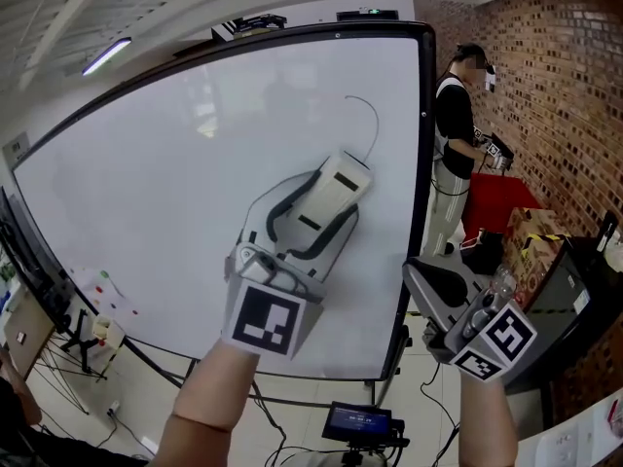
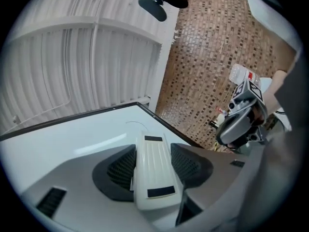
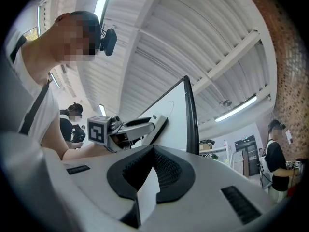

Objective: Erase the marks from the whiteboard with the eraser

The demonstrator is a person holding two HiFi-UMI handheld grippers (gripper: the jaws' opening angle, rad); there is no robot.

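Eraser work is under way in the head view: the left gripper holds a white, oblong plastic eraser seemingly flat against the large black-framed whiteboard. It sits just below a thin curved pen line, likely the mark to be wiped. The right gripper hangs low, off the board's right edge and out of the way.

In the left gripper view, the black ribbed pads clamp the eraser's long sides, probably so it won't twist while rubbing.

In the right gripper view, the jaws are drawn together with nothing gripped; that hand looks idle.
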